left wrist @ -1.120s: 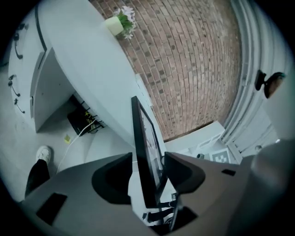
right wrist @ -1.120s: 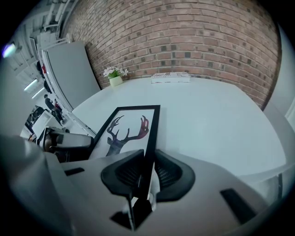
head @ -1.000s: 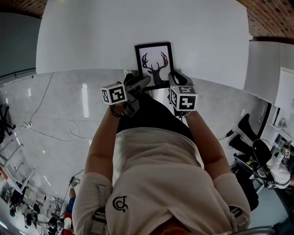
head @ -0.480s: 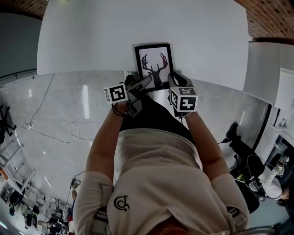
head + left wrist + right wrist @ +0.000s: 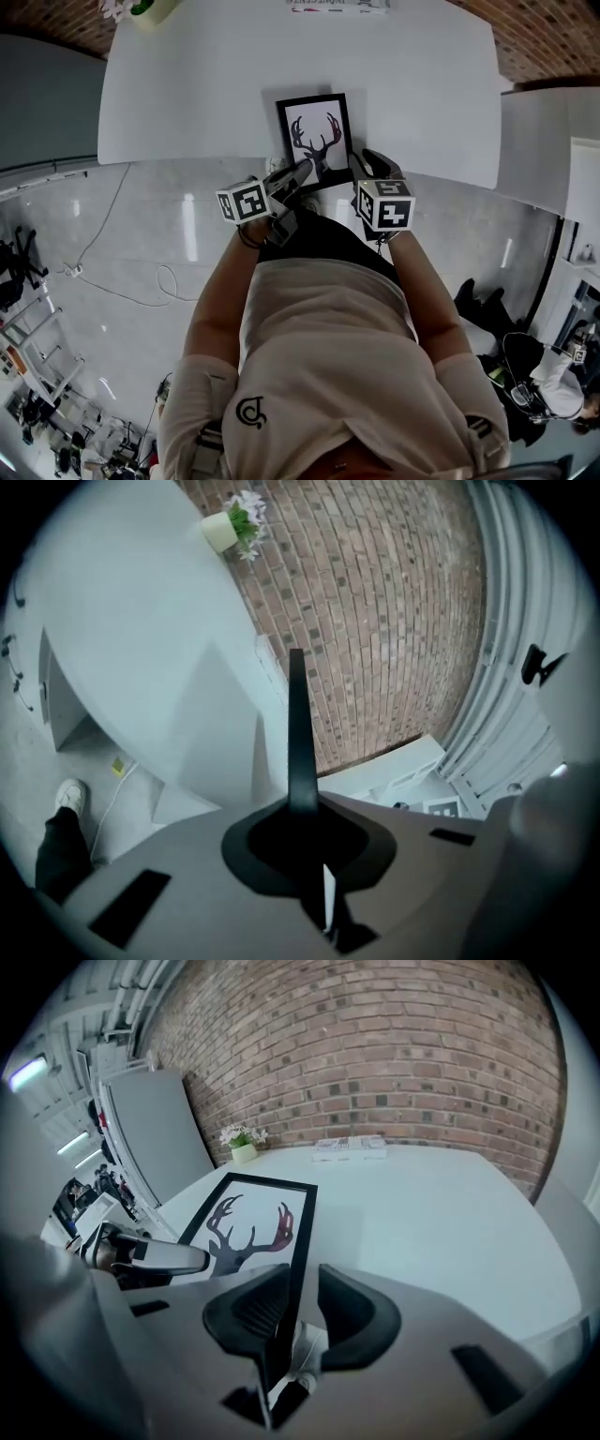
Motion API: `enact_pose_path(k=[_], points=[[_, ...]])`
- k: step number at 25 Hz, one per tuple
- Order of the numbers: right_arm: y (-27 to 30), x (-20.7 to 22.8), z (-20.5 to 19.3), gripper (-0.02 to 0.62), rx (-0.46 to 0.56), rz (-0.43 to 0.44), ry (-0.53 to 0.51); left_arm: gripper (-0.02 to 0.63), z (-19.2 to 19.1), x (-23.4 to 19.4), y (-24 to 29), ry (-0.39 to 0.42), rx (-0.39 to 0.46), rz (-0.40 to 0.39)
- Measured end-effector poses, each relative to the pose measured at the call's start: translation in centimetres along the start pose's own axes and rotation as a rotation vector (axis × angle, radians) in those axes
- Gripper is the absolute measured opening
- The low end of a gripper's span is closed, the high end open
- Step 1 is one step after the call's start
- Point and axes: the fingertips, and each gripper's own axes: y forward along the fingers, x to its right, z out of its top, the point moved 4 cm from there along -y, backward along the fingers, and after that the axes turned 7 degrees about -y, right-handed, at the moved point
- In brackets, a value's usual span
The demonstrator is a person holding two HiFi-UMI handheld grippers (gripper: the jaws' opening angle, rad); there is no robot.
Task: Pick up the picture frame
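Left gripper (image 5: 300,171) jaws just closed, pinching picture frame (image 5: 316,134) at near left edge. Right gripper (image 5: 367,161) jaws just opened wider, frame's right edge between them, not squeezed.

Black picture frame (image 5: 315,137) with dark stag (image 5: 316,148), white table (image 5: 187,84)

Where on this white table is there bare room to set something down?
Free: the wide stretch of table right of the picture frame; the stretch left of it, short of the potted plant in the far corner; the band between the frame and the flat items at the far edge. Crowded: the near edge around the frame.
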Motion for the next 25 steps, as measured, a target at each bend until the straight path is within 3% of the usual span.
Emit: enact_pose_path(k=[7, 12, 25], points=[[-2.2, 0.3, 5.4, 0.009, 0.126, -0.012, 0.006, 0.024, 5.3, 3.9, -2.0, 0.203, 0.138, 0.131], [-4.5, 0.2, 9.4, 0.008, 0.240, 0.001, -0.017, 0.023, 8.3, 8.3, -3.2, 0.348, 0.226, 0.144], [-10.3, 0.6, 19.1, 0.006, 0.587, -0.038, -0.107, 0.023, 15.3, 21.1, -4.9, 0.902, 0.434, 0.171]])
